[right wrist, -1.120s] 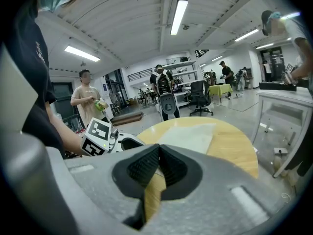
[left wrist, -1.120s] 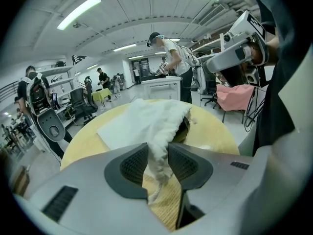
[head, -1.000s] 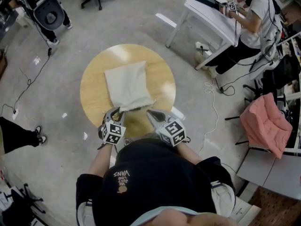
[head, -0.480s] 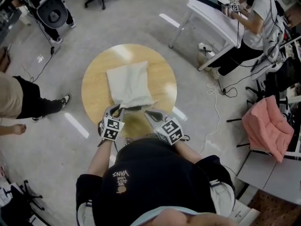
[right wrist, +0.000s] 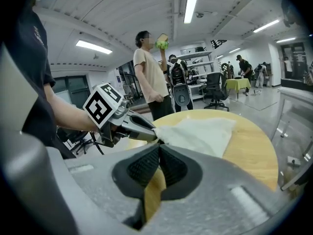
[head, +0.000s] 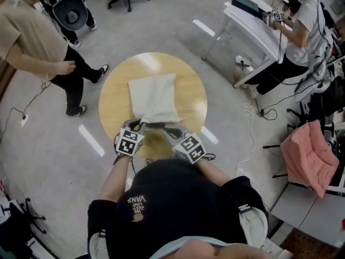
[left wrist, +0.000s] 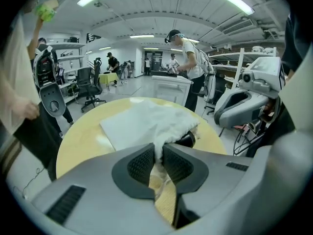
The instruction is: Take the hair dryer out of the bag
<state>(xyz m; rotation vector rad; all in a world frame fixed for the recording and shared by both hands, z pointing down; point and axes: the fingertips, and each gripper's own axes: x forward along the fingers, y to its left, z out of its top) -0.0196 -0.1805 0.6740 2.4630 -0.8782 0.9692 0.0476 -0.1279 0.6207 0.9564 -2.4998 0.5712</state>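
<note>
Bag (left wrist: 142, 124) mouth pinched; hair dryer (left wrist: 189, 139) not yet out

Left gripper (left wrist: 158, 153) fingers have just been closing on the bag's near hem; right gripper (right wrist: 159, 150) fingers pressed together beside the mouth; dryer's dark end peeks out, inside; bag rests on the round worktop (head: 112, 99).

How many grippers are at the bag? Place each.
2. Left gripper, jaws just closed onto the bag's near left corner; right gripper, shut, at its near edge, right side. None hidden.

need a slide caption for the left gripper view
Left gripper, jaws just closing on the open edge of the white bag, a dark hair dryer peeking out, on a round table.
</note>
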